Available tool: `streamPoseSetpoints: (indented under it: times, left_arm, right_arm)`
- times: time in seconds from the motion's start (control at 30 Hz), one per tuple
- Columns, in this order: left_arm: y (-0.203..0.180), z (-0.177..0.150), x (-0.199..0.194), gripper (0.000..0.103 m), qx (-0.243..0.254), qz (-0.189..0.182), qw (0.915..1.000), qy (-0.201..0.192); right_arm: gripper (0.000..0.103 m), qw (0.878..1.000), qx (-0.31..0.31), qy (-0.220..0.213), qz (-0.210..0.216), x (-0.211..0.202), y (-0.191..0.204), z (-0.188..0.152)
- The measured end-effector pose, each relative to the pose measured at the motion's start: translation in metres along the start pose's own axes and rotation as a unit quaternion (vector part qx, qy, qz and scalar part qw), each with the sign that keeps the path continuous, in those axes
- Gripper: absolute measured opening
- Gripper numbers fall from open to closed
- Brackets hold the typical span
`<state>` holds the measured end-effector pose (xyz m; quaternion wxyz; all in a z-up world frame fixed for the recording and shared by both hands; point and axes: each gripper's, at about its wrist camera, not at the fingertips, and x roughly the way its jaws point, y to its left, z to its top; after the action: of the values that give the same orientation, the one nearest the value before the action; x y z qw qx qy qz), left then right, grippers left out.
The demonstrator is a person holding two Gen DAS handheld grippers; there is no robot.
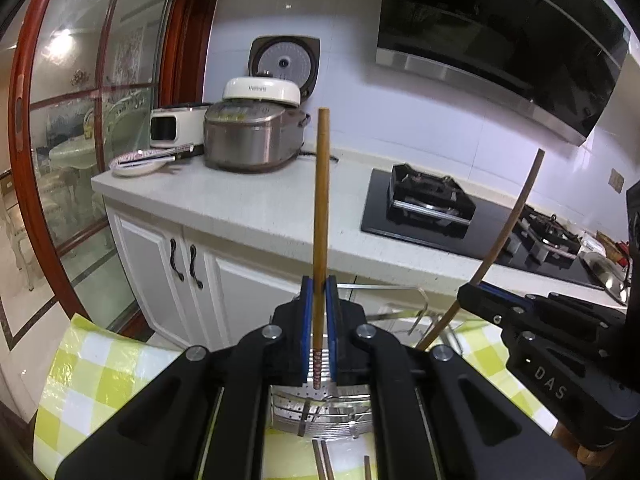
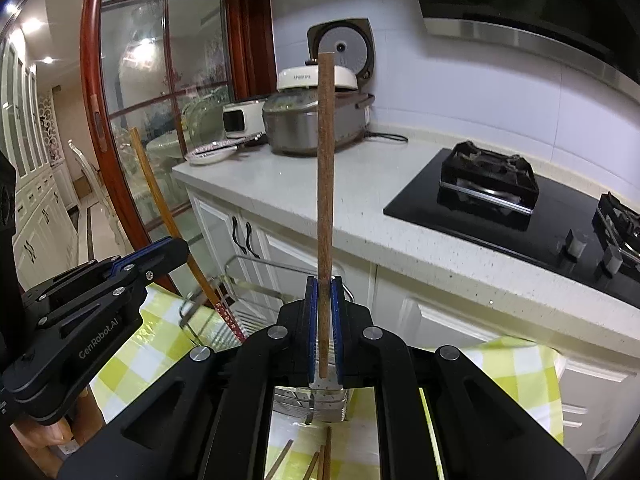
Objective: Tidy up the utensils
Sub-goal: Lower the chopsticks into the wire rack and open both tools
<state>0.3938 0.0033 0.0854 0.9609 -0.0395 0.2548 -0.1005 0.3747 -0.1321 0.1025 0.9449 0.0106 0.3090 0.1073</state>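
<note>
Left gripper [image 1: 319, 296] and right gripper [image 2: 325, 300] each clench 1 upright chopstick [image 1: 321, 216] [image 2: 325, 200] above the perforated metal holder [image 1: 320, 412]; lower both tips straight into it before releasing.

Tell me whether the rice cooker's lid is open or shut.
Open. The rice cooker has its lid tipped up against the wall, its round inner plate facing the room.

rack [image 2: 256, 304] on tablecloth [image 2: 132, 364] before counter [image 2: 360, 200]
</note>
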Motion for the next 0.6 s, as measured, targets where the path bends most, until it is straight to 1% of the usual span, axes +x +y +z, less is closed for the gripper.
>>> streamPoseSetpoints:
  times: [0.2, 0.27, 0.3, 0.33, 0.5, 0.6]
  left_arm:
    - [0.004, -0.010, 0.009, 0.008, 0.000, -0.001, 0.9999, 0.017]
    - [0.006, -0.012, 0.010, 0.016, -0.003, 0.001, 0.9998, 0.021]
    - [0.006, -0.012, 0.009, 0.027, -0.005, 0.001, 0.9998, 0.022]
    - [0.007, -0.012, 0.008, 0.031, -0.007, 0.000, 0.9998, 0.020]
    - [0.009, -0.012, -0.002, 0.031, -0.008, 0.005, 0.9998, 0.016]
    - [0.013, -0.015, -0.013, 0.033, -0.013, 0.010, 0.9998, 0.011]
  right_arm:
    - [0.009, 1.000, 0.005, 0.013, -0.008, 0.007, -0.003, -0.009]
    - [0.009, 1.000, 0.007, 0.015, -0.011, 0.007, -0.005, -0.010]
    - [0.009, 1.000, 0.009, 0.014, -0.011, 0.005, -0.007, -0.011]
    - [0.009, 1.000, 0.010, 0.013, -0.011, 0.004, -0.008, -0.011]
    - [0.009, 1.000, 0.023, 0.008, -0.015, -0.009, -0.019, -0.015]
    - [0.011, 0.999, 0.031, 0.004, -0.020, -0.019, -0.028, -0.019]
